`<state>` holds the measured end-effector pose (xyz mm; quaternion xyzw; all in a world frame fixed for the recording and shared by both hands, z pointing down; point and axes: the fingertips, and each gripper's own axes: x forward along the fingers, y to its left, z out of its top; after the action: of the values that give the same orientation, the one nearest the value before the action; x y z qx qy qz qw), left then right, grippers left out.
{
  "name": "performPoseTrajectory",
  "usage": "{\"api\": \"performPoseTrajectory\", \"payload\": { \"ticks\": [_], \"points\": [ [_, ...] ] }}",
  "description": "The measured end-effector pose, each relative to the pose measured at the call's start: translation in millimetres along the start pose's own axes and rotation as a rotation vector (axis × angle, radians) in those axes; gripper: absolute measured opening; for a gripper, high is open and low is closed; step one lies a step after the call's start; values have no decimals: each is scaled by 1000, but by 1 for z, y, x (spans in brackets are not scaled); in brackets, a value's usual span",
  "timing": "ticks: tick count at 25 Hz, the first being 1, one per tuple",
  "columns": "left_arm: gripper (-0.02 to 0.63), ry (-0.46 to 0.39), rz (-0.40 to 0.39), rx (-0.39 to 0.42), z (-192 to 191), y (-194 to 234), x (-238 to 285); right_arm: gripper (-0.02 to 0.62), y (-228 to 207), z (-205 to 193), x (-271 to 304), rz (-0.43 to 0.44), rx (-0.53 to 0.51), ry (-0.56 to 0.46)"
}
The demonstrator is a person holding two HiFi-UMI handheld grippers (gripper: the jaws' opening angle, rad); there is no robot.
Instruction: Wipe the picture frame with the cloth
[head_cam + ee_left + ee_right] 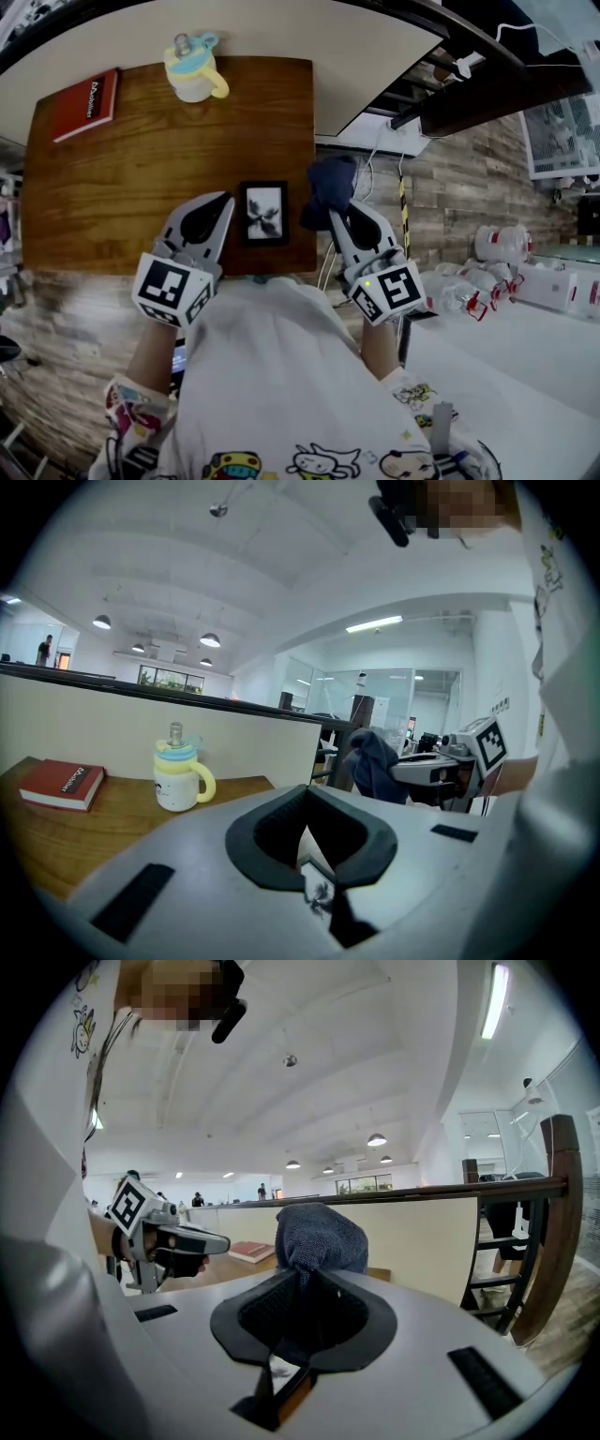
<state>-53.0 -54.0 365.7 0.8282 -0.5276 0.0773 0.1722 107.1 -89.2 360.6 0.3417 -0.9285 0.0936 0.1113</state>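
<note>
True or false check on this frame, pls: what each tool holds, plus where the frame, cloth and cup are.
1. The right tool is shut on the dark blue cloth. True.
2. The picture frame is at the table's far edge, next to the red book. False: it is near the near edge, between the two tools.
3. The left tool's jaws stand wide apart. False: they are together.
4. The cup stands at the far edge, right of the red book. True.
5. The cloth covers the frame's glass. False: it is beside the frame, on its right, and the glass is uncovered.
</note>
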Motion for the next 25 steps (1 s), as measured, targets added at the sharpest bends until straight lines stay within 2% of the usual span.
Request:
{"api": "performPoseTrajectory", "payload": {
  "ticks": [25],
  "points": [
    [3,11,4,4,-5,7,0,43,-2,-2,4,-11,-9,17]
  ]
}}
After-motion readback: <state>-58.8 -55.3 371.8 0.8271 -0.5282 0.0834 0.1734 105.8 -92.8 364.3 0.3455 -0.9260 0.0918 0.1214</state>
